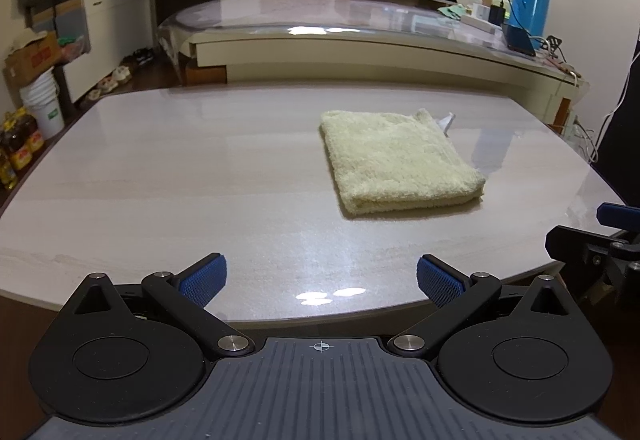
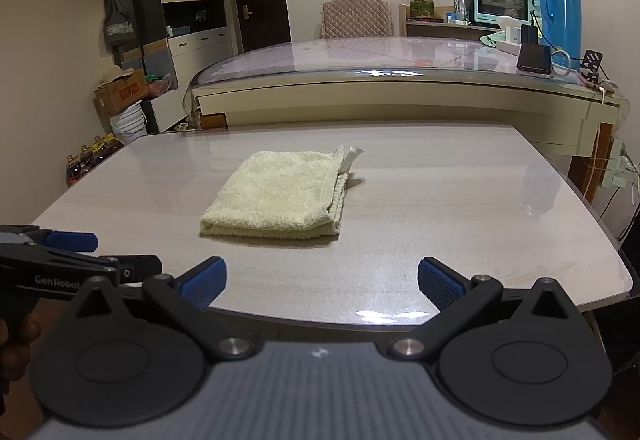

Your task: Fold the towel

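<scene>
The towel [image 1: 396,159] lies near the middle of the worktop [image 1: 160,167] as a thick, compact square, layers stacked and the rounded fold facing the near edge, so the folding looks finished or nearly so; a white tag [image 1: 447,119] pokes from its far corner; the left claw [image 1: 320,278] and right claw [image 2: 322,278] both hang spread and empty over the near edge, well apart from the cloth, likely because nothing needs gripping.
</scene>
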A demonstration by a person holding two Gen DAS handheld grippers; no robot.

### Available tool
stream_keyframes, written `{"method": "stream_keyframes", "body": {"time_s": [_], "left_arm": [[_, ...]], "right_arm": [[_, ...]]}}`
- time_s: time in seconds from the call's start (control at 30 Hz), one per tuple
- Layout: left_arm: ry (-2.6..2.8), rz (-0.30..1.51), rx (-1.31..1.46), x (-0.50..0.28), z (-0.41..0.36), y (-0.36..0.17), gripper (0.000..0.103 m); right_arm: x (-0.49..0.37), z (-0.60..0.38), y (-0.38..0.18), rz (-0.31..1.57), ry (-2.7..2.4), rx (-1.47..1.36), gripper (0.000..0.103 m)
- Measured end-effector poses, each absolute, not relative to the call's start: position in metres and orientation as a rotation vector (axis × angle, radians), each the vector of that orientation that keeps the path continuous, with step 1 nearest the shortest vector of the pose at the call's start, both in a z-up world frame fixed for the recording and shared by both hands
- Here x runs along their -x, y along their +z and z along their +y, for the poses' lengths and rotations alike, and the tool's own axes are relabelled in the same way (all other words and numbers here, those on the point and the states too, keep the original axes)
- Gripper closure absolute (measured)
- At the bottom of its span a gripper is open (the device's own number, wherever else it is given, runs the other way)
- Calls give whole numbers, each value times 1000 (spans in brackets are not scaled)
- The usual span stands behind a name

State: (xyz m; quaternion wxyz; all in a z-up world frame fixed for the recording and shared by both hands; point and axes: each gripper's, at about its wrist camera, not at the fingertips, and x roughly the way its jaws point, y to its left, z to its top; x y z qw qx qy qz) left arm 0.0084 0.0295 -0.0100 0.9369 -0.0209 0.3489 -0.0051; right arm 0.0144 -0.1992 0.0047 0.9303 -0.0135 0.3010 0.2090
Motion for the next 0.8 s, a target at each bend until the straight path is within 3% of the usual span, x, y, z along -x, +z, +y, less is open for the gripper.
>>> {"method": "stream_keyframes", "body": {"time_s": [0.8], "left_arm": [[-44,689,31,-16,19,-4,0]], "right_arm": [[-23,-207,6,618,412,15,0]]}}
